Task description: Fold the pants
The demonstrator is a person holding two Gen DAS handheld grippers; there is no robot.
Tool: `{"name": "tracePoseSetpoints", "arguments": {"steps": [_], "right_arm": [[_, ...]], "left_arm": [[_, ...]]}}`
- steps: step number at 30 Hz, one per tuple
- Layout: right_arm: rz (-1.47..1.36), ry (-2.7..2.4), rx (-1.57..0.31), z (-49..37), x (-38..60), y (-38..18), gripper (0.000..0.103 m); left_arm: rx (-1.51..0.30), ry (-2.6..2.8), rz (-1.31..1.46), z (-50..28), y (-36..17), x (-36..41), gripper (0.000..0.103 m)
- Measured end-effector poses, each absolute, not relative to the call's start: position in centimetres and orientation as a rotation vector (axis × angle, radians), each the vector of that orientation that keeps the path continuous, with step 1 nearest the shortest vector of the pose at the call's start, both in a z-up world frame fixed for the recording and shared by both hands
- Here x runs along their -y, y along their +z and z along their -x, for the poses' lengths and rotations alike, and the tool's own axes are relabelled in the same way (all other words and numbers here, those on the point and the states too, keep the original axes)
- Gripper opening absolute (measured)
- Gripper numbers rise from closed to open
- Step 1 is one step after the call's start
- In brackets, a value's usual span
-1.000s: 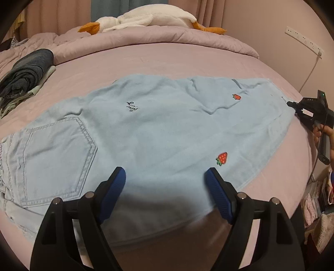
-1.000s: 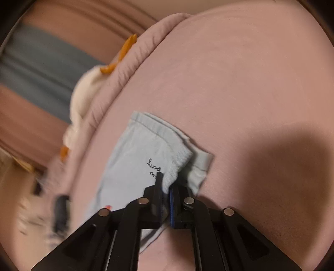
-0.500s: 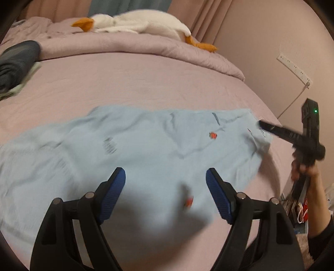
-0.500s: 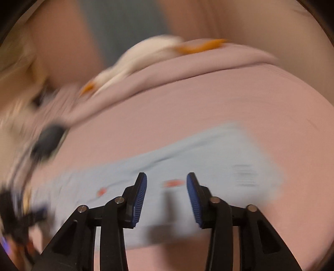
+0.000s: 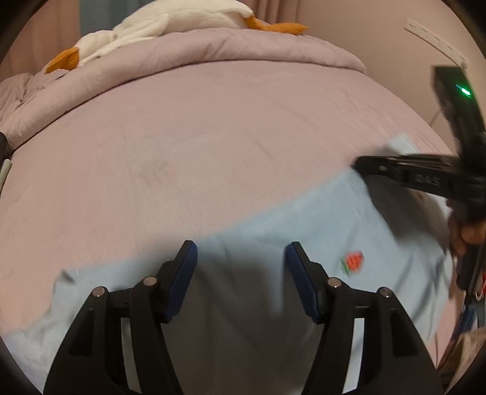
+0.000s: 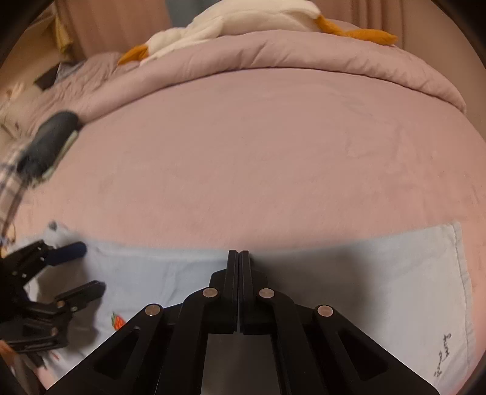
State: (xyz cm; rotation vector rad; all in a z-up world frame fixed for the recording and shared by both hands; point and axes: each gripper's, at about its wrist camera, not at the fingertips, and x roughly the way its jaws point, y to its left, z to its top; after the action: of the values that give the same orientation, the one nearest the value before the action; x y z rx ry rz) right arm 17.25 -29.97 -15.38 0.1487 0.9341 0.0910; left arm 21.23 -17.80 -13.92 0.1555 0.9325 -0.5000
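Light blue denim pants (image 5: 273,231) with a red strawberry patch (image 5: 352,262) lie flat across the near part of the pink bed (image 5: 212,136). My left gripper (image 5: 241,264) is open and empty, low over the pants. It also shows at the left of the right wrist view (image 6: 80,267). My right gripper (image 6: 239,253) is shut with nothing visibly between its fingers, at the far edge of the pants (image 6: 364,273). It shows side-on at the right of the left wrist view (image 5: 358,165).
A rolled pink duvet (image 6: 273,57) with a white plush goose (image 6: 243,21) lies along the far side. A dark folded garment (image 6: 51,136) sits at the far left. A wall power strip (image 5: 437,39) is at the right.
My right gripper let go of the pant hem, opened, swung over the pants and shut again. My left gripper moved toward the leg end. The pants now lie flat.
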Motion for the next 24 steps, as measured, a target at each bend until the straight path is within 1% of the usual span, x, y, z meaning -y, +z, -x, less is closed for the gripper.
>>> {"name": "tracePoseSetpoints", "arguments": {"steps": [1,2,4,6,9,12,13,15,18,21,24], "right_arm": [[-0.162,0.061,-0.908,-17.3,30.5,-14.9,0.000],[-0.181,0.037,-0.883,-16.9,30.8,-14.3,0.000],[-0.227,0.050,-0.813,-15.8,31.1,-12.5,0.000],[-0.202,0.119,-0.804,-14.0,30.0,-11.6,0.000],[-0.108,0.288,-0.891,-11.9,25.8,-13.1,0.000],[0.016,0.260,-0.987,-14.0,23.0,-15.7,0.000],[0.009,0.246,-0.998,-15.4,22.7,-16.5,0.000],[-0.035,0.224,-0.964,-16.8,23.4,-16.2,0.000],[-0.131,0.126,-0.905,-18.0,24.9,-15.3,0.000],[-0.233,0.177,-0.857,-15.6,26.0,-14.2,0.000],[-0.219,0.280,-0.899,-12.5,26.4,-14.9,0.002]], "left_arm": [[-0.941,-0.484,-0.147,-21.7,-13.8,17.6,0.063],[-0.954,-0.473,-0.123,-22.1,-13.6,17.3,0.059],[-0.943,-0.473,-0.073,-21.6,-12.7,16.3,0.059],[-0.901,-0.520,-0.052,-19.7,-11.5,15.9,0.060],[-0.908,-0.637,-0.080,-16.8,-11.8,17.5,0.061],[-0.959,-0.644,-0.159,-15.8,-13.8,19.3,0.060],[-0.952,-0.632,-0.188,-15.6,-14.2,19.6,0.061],[-0.939,-0.631,-0.206,-15.5,-14.0,19.6,0.061],[-0.942,-0.613,-0.165,-15.4,-13.1,18.0,0.060],[-0.897,-0.590,-0.162,-13.9,-12.6,15.4,0.062],[-0.936,-0.515,-0.215,-12.8,-14.7,12.7,0.063]]}}
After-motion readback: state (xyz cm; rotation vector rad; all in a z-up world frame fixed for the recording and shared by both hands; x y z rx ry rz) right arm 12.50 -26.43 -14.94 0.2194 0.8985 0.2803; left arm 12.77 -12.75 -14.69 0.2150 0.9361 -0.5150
